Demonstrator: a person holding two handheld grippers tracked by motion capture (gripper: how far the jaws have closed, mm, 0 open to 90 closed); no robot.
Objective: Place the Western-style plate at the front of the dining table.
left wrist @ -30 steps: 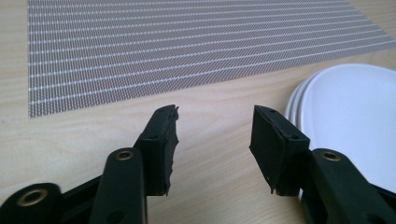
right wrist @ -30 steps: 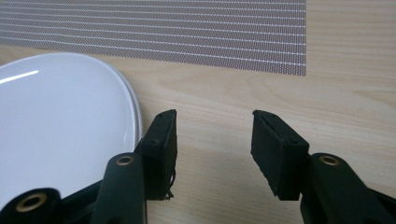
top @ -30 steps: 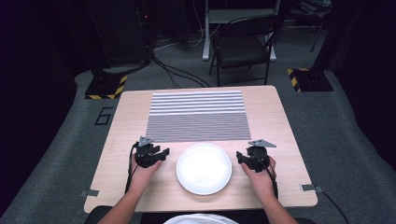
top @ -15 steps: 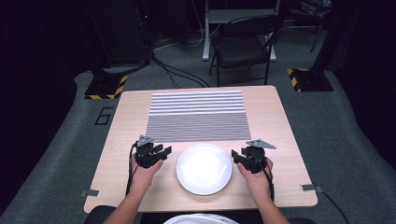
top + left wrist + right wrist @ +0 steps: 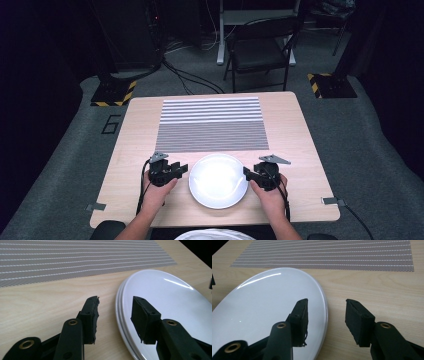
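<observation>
A white plate [image 5: 218,180] lies on the wooden table [image 5: 300,150] near its front edge. My left gripper [image 5: 183,169] sits at the plate's left rim and my right gripper [image 5: 247,173] at its right rim. In the left gripper view the jaws [image 5: 116,307] straddle the plate [image 5: 170,297] rim, which shows a double edge. They have just been closing, with gaps still on both sides of the rim. In the right gripper view the jaws [image 5: 327,310] straddle the plate [image 5: 262,305] rim too, a little narrower than a second ago, and its pads are clear of the rim.
A grey striped mat [image 5: 211,124] covers the far middle of the table. A folding chair [image 5: 260,50] stands behind the table, with cables and black-and-yellow floor bases [image 5: 114,93] around it. Bare wood lies left and right of the plate.
Both grippers' jaws have narrowed around the plate's rim. The hands have hardly shifted, and the plate has stayed in place.
</observation>
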